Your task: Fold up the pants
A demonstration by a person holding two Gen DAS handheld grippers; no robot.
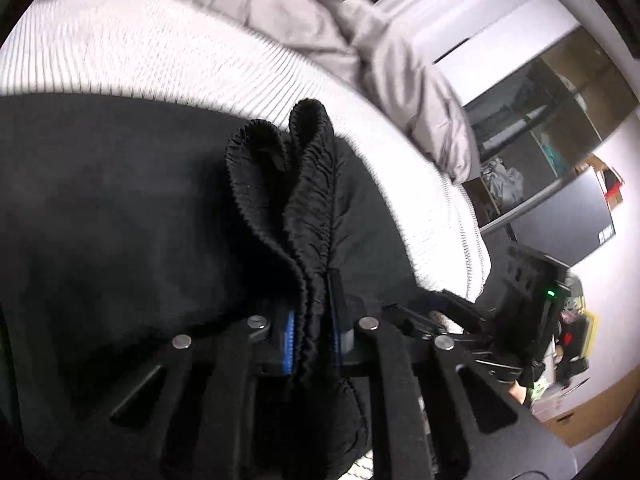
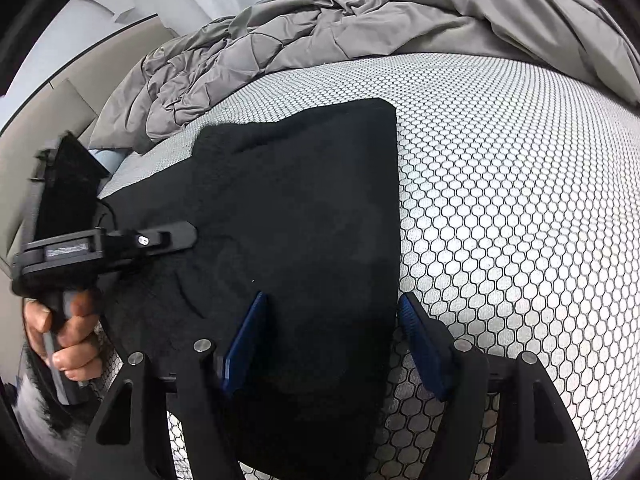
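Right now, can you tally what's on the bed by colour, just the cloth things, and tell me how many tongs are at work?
Black: 1, the pants, waistband clamped in the left tongs
Grey: 1, the rumpled duvet
White: 1, the honeycomb-patterned mattress cover
Tongs: 2, the left shut on the pants, the right tongs open over the pants' edge
Total: 5

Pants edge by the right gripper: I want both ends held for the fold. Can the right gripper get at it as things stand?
Probably yes. The right gripper is open and straddles the pants edge on the mattress, with nothing between. The left gripper already clamps the waistband.
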